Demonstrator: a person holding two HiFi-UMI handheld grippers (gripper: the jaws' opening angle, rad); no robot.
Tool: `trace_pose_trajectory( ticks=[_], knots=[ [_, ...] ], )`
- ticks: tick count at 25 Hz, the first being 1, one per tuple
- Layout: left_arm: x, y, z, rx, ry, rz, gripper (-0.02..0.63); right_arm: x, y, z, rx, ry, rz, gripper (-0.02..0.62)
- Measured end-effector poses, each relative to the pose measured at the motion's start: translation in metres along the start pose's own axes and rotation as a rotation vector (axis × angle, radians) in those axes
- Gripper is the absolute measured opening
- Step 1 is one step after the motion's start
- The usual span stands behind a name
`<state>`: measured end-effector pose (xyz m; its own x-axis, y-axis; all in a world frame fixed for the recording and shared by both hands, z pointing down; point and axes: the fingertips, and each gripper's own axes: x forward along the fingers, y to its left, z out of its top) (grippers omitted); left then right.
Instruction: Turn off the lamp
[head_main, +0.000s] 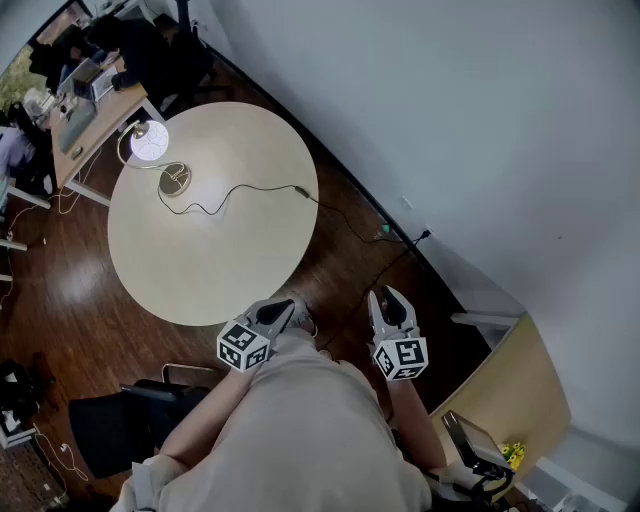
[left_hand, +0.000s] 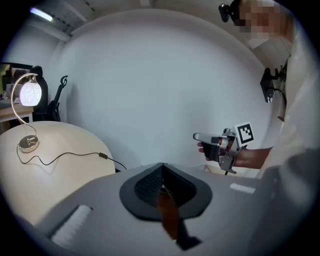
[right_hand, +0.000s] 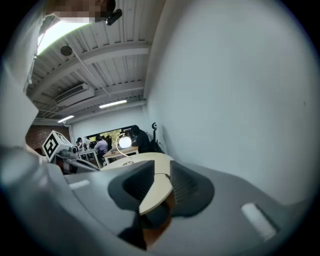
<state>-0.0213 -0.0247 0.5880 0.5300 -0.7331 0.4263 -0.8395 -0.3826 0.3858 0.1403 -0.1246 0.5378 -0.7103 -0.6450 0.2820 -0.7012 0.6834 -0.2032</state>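
Note:
The lamp (head_main: 150, 143) stands at the far left of the round beige table (head_main: 230, 260), its globe glowing white on a curved gold stem over a round base (head_main: 175, 179). A black cord runs from the base across the table to an inline switch (head_main: 300, 189) near the table's right edge. The lit lamp (left_hand: 29, 94) and switch (left_hand: 102, 156) show in the left gripper view, and the lamp (right_hand: 124, 142) shows small in the right gripper view. My left gripper (head_main: 280, 312) (left_hand: 161, 167) hangs shut and empty at the table's near edge. My right gripper (head_main: 392, 298) (right_hand: 161, 170) is open, empty, off the table.
The cord drops off the table to a plug (head_main: 385, 232) by the grey wall. Desks with seated people (head_main: 80, 80) fill the far left. A black chair (head_main: 120, 420) stands behind me to the left and a wooden cabinet (head_main: 520, 390) to the right.

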Motion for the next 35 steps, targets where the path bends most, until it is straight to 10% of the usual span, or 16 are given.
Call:
trace_pose_trajectory(
  ticks=[13,35],
  knots=[
    [0.02,0.118,0.057,0.026,-0.028,0.022,-0.012,0.13,0.011,0.027,-0.037,0.048,0.051,0.092],
    [-0.001,0.178,0.071,-0.144,-0.123,0.143,-0.012,0.244,0.042,0.023,-0.152,0.242,0.267,0.112]
  ],
)
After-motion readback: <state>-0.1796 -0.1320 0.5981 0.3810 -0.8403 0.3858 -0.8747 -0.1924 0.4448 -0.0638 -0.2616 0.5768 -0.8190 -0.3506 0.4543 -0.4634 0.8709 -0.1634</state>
